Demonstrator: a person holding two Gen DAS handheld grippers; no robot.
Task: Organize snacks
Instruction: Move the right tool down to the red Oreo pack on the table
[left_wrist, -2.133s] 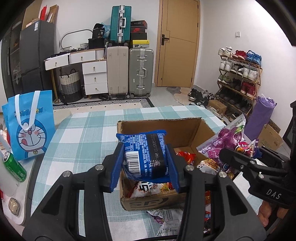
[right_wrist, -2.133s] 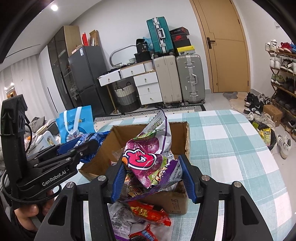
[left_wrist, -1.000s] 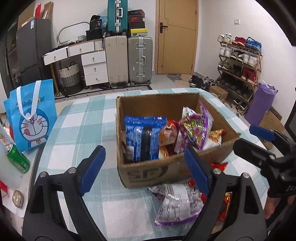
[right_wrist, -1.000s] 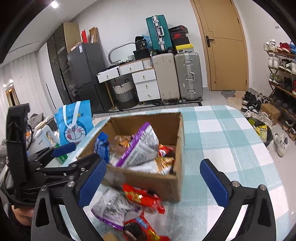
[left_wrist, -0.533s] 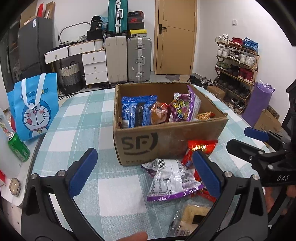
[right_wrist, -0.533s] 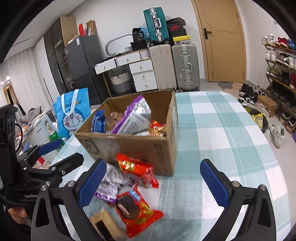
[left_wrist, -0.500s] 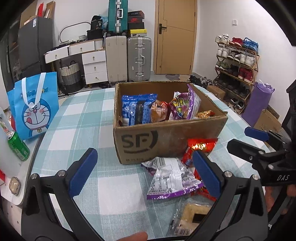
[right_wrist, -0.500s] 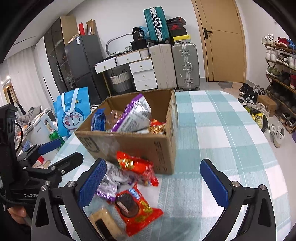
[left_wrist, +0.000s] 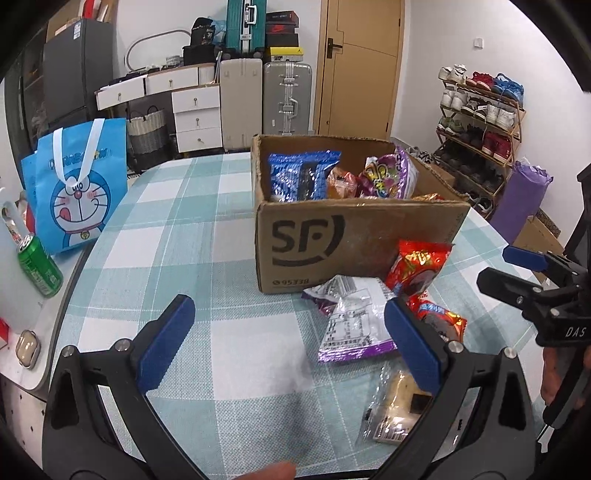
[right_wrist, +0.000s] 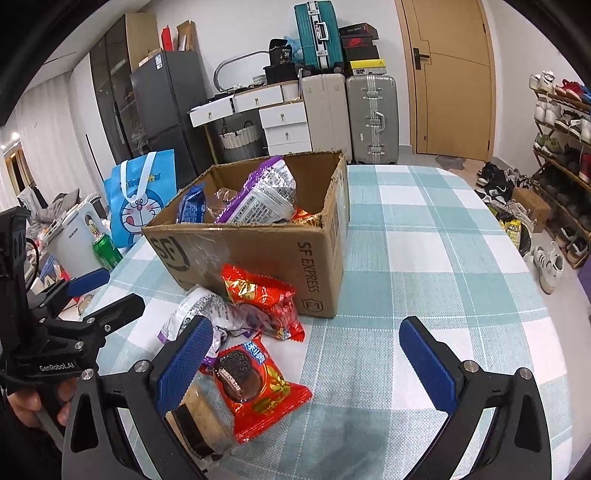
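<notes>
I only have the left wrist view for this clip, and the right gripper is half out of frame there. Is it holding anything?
Observer: No. The right wrist view shows the right gripper wide open, with nothing between its pads.
Operator: What is nearest to it?
Observer: A red cookie packet, lying flat on the checked tablecloth just inside the gripper's left pad in that view.
Operator: Any print on the box side I can't see?
Observer: Yes. The cardboard box reads SF EXPRESS on its right-hand wall.
</notes>
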